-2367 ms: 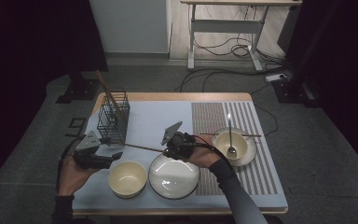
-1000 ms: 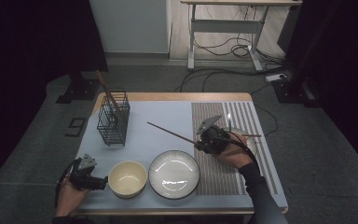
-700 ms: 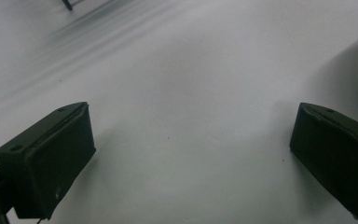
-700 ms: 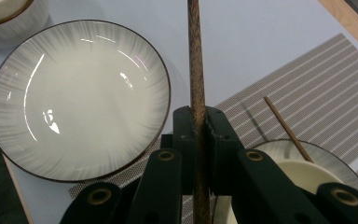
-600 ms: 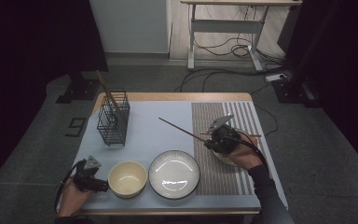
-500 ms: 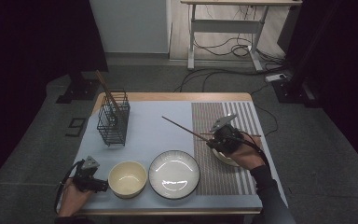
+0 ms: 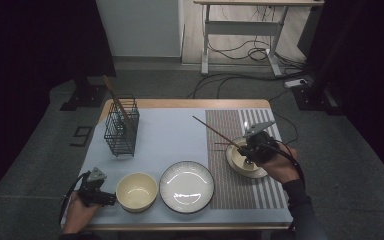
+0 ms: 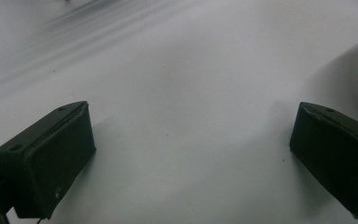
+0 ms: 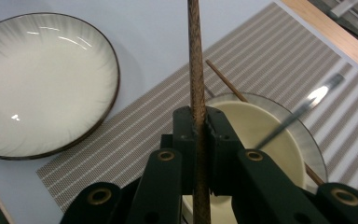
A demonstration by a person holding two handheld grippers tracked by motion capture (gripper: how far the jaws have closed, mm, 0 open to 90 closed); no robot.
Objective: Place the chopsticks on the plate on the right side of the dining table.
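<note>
My right gripper (image 7: 243, 147) is shut on a brown chopstick (image 7: 215, 130) that slants up and to the left over the striped mat. In the right gripper view the chopstick (image 9: 195, 60) stands clamped between the jaws of the right gripper (image 9: 199, 120). Just below sits a cream bowl (image 7: 244, 161); in the right gripper view this bowl (image 9: 256, 123) has a metal spoon (image 9: 303, 108) in it and a second chopstick (image 9: 225, 85) across its rim. My left gripper (image 7: 109, 198) rests at the near left corner. In its own view the left gripper (image 8: 191, 140) stands open over bare tabletop.
A white plate (image 7: 186, 186) and an empty cream bowl (image 7: 137, 191) sit along the near edge. A black wire basket (image 7: 121, 129) with sticks in it stands at the far left. The striped mat (image 7: 230, 192) covers the right part of the table.
The right gripper has carried the chopstick rightward from above the plate to the bowl on the mat. The left gripper drew back from near the basket to the near left corner, then stayed.
</note>
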